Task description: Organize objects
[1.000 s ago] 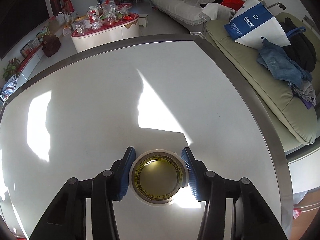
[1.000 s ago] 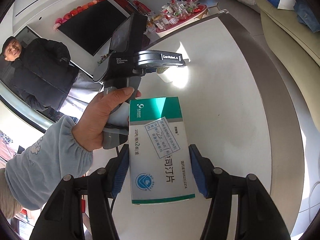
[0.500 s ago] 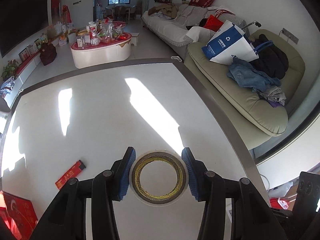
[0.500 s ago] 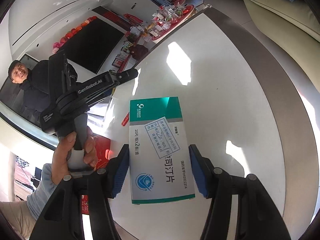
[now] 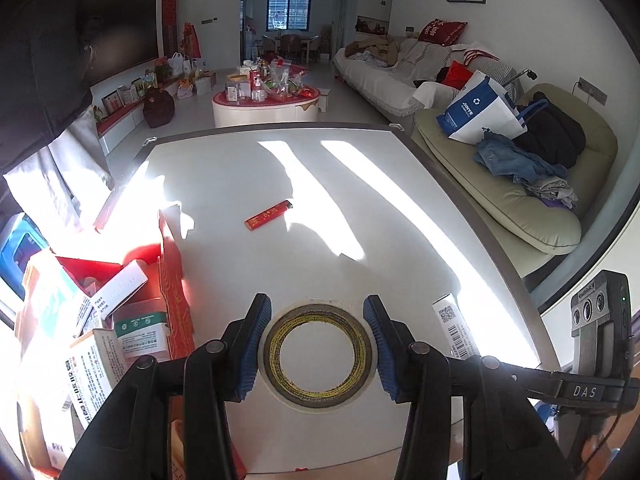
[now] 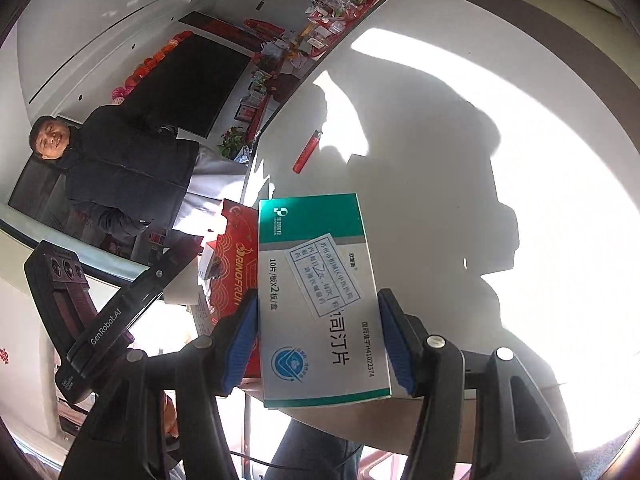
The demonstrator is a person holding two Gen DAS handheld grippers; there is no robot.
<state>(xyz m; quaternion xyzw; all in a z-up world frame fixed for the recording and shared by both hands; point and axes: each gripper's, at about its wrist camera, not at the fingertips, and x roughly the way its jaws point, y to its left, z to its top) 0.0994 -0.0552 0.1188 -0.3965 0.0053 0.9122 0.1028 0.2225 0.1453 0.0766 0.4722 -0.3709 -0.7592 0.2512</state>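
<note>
The left tongs (image 5: 317, 342) hold a roll of tape (image 5: 318, 354), the blue pads pressed on its outer rim at either side. A second ago this view showed only bare white counter (image 5: 360, 184) ahead of the roll; now a red cardboard box (image 5: 170, 276) packed with cartons stands at the left, just beside the tongs, and a red lighter (image 5: 268, 215) lies on the counter beyond. So the roll has been carried across toward the box, which looks like the place where things are being gathered; dropping it in is probably the next step.

The right tongs (image 6: 318, 334) grip a green-and-white medicine box (image 6: 320, 300) by its two long side edges. A second ago the person's left hand and its tool filled the space behind it; now the red box (image 6: 236, 276) shows just behind the carton's left edge, so this one seems to be heading the same way.

The medicine box's long axis runs along the tongs, its green-banded end pointing away from the camera, printed face up. It hangs in the air over the near edge of the counter. The tape has no long axis: its open hole faces the camera, held clear of the surface so far as I can judge. The lighter lies untouched, its dark end toward the far edge.
</note>
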